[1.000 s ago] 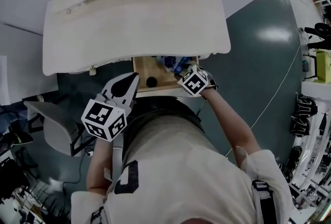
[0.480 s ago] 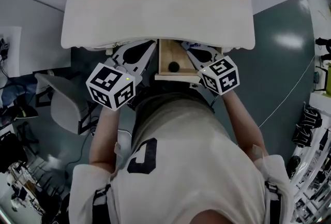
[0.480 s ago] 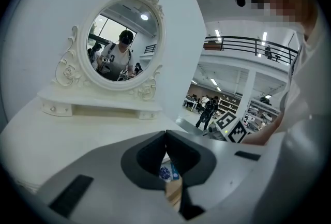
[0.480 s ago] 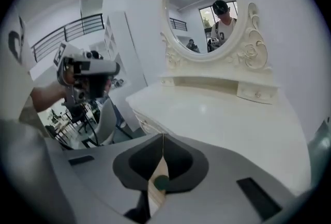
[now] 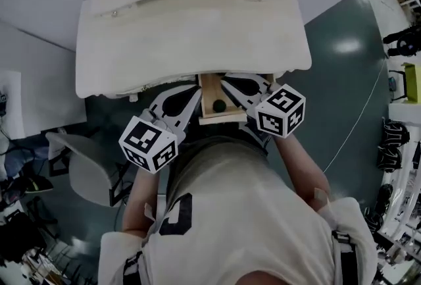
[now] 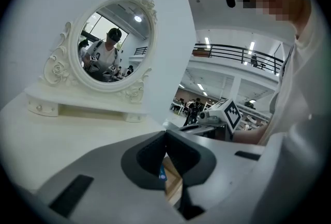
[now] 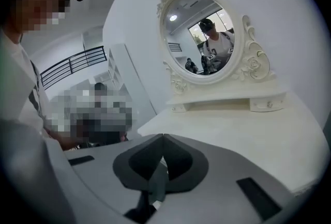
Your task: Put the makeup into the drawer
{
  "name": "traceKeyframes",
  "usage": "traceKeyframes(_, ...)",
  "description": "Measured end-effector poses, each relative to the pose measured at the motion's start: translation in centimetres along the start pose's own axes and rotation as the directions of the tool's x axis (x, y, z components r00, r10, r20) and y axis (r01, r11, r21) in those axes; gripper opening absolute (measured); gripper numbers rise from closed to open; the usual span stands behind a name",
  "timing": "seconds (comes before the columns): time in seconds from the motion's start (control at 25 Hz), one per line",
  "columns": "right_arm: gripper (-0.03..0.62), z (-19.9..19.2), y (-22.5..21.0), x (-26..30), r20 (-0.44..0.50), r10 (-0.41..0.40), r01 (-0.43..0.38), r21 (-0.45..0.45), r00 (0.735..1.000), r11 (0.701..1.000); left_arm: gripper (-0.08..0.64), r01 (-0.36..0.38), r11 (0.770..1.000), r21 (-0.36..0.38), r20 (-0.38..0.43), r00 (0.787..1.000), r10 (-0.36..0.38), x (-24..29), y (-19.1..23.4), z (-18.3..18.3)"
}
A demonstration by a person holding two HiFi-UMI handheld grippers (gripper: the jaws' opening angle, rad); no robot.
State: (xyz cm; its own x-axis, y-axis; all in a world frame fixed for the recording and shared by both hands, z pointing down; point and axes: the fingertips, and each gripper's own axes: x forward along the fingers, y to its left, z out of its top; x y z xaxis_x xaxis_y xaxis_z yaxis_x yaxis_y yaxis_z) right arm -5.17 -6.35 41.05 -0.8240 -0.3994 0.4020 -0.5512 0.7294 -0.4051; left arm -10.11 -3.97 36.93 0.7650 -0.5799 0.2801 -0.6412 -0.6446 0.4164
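Note:
The wooden drawer (image 5: 209, 117) stands pulled out from under the white dressing table (image 5: 191, 40). A small black round item (image 5: 218, 106) lies in it. Through the gap under the left jaws, a bit of a blue makeup item (image 6: 162, 174) shows on the drawer wood. My left gripper (image 5: 198, 90) hovers at the drawer's left edge, shut and empty, also seen in the left gripper view (image 6: 165, 133). My right gripper (image 5: 223, 80) hangs over the drawer's right side, shut with nothing between its jaws, and points at the tabletop (image 7: 163, 136).
An oval mirror (image 6: 111, 44) in a carved white frame stands on the tabletop's back, also in the right gripper view (image 7: 204, 36). A grey chair (image 5: 85, 172) stands at the left on the teal floor. Shelves with clutter (image 5: 398, 145) line the right edge.
The right gripper has come up out of the drawer, away from the blue items, with its jaws now shut. The left gripper has moved a little closer to the drawer.

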Motion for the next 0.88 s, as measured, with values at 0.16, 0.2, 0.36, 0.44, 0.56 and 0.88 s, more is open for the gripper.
traceKeyframes(0.16, 0.028, 1.4, 0.5, -1.2, 0.068, -0.054, 0.05, 0.055, 0.996, 0.997, 0.031, 0.089, 0.996, 0.027, 0.004, 0.996, -0.089, 0.8, -0.9, 0.9)
traceKeyframes(0.2, 0.029, 1.5, 0.6, -1.7, 0.081, -0.076, 0.07, 0.067, 0.994, 0.995, 0.031, 0.111, 0.993, 0.031, 0.003, 0.994, -0.111, 0.9, -0.9, 1.1)
traceKeyframes(0.36, 0.029, 1.0, 1.6, -4.0, 0.113, -0.148, 0.134, 0.118, 0.983, 0.984, 0.031, 0.176, 0.984, 0.024, -0.003, 0.984, -0.176, 0.8, -0.9, 1.7)
traceKeyframes(0.44, 0.028, 0.9, 1.7, -5.0, 0.126, -0.162, 0.146, 0.128, 0.979, 0.981, 0.031, 0.187, 0.981, 0.043, 0.007, 0.982, -0.187, 0.9, -0.8, 2.3)
traceKeyframes(0.56, 0.029, 0.6, 2.4, -5.9, 0.13, -0.16, 0.143, 0.135, 0.978, 0.98, 0.031, 0.184, 0.982, 0.04, 0.044, 0.982, -0.186, 0.1, -1.2, 3.2)
traceKeyframes(0.88, 0.028, 0.1, 4.5, -3.5, 0.106, -0.077, 0.069, 0.08, 0.991, 0.994, 0.031, 0.154, 0.987, 0.052, 0.077, 0.984, -0.158, -3.5, -0.6, 2.7)
